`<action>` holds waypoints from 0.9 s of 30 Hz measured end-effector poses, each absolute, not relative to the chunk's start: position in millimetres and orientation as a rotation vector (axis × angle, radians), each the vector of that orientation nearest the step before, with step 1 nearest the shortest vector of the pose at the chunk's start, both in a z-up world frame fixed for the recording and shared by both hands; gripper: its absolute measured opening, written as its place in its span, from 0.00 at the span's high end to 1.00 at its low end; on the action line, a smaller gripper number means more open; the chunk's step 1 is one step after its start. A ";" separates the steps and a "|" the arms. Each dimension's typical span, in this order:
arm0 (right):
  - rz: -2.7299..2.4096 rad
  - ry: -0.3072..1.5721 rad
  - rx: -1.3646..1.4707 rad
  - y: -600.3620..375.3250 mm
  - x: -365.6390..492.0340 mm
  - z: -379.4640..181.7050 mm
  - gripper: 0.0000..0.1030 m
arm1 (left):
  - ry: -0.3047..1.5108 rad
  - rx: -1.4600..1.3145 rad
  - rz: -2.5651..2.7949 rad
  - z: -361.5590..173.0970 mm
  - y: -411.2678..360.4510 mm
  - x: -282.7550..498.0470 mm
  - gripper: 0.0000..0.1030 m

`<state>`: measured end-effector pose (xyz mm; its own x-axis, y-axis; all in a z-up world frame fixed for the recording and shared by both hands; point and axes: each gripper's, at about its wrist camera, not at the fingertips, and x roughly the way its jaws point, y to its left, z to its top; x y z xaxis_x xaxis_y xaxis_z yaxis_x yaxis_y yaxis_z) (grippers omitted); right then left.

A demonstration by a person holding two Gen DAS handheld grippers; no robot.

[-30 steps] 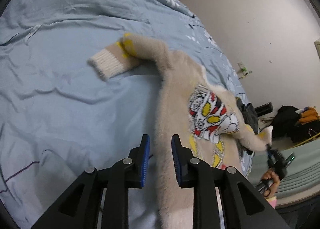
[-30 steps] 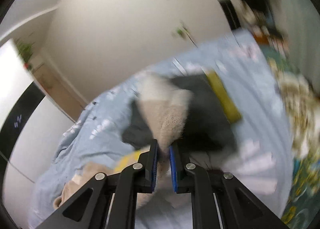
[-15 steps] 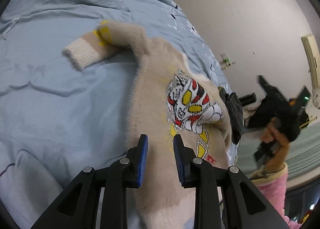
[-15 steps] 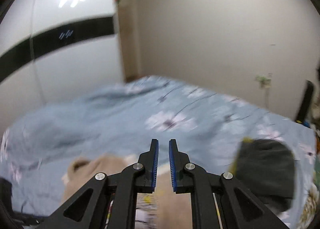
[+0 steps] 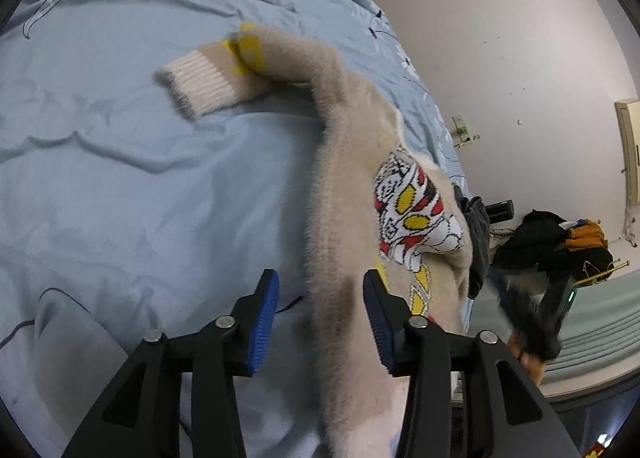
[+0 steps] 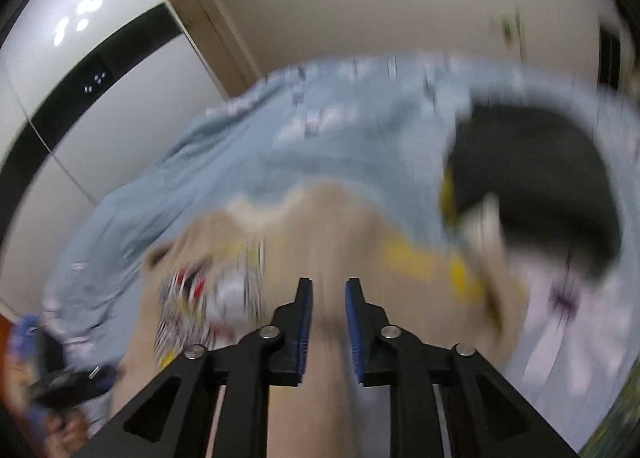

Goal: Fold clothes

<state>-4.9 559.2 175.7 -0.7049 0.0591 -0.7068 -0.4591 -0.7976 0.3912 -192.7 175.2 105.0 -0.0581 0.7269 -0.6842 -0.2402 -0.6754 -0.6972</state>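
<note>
Both claws stand apart, clamped on nothing: the left claw straddles the sweater's near edge, the right claw hangs over its middle, though that view is blurred. Outward, the sweater lies on the bed, one sleeve flung out. Judging by this, folding has barely begun.

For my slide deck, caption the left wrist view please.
Open left tool poised around the fuzzy beige sweater on the blue bedsheet.
</note>
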 end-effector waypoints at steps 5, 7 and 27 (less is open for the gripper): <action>2.479 1.128 -1.111 565.0 40.6 132.4 0.57 | -0.481 -1.572 1.813 100.5 182.6 -187.3 0.44; 2.449 1.255 -1.145 567.3 58.8 115.1 0.57 | -0.466 -1.579 1.799 100.8 187.1 -182.5 0.44; 2.698 1.082 -1.051 503.7 119.0 174.9 0.90 | -0.400 -1.395 1.838 147.3 161.6 -171.3 0.88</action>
